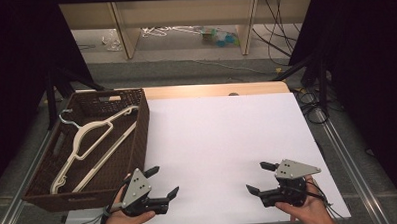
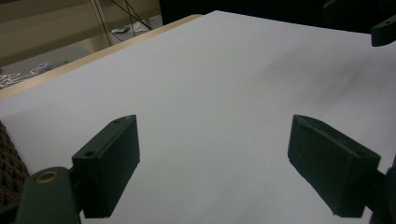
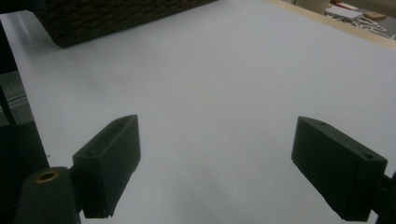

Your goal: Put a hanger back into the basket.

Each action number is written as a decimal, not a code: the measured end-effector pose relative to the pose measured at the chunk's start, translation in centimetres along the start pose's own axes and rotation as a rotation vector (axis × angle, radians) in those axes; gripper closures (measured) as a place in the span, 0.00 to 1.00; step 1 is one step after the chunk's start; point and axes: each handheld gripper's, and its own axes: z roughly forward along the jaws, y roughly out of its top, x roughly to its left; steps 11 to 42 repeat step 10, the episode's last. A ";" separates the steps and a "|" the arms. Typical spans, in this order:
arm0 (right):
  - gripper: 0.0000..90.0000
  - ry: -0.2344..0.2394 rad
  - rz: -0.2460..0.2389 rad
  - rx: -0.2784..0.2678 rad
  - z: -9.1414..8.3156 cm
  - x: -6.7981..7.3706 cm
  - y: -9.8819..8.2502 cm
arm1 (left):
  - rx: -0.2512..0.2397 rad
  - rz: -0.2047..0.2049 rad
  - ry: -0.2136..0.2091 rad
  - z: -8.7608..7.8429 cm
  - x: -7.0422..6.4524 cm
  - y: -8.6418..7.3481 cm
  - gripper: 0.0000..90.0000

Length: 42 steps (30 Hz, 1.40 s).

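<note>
Tongs in both hands hover low over the near edge of the tabletop, each with its jaws spread wide and nothing between them. Left tongs sit at the near left, held by the person's left hand, jaws pointing to the right across the white sheet; in the left gripper view the two black jaws stand well apart over bare white surface. Right tongs sit at the near right in the right hand, jaws pointing left toward the other pair, also wide apart, as the right gripper view confirms. The two pairs face each other, well apart.

Just beside the left tongs, on the left side of the tabletop, lies a dark brown wicker basket. Inside it rest white hangers, laid slantwise from the far right corner toward the near left corner, hooks at the far end. How many hangers there are cannot be told for certain.
</note>
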 end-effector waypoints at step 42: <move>0.18 -0.006 -0.003 0.005 0.2 0.0 -0.1 | 0.010 0.007 -0.003 0.1 -0.1 -0.1 0.19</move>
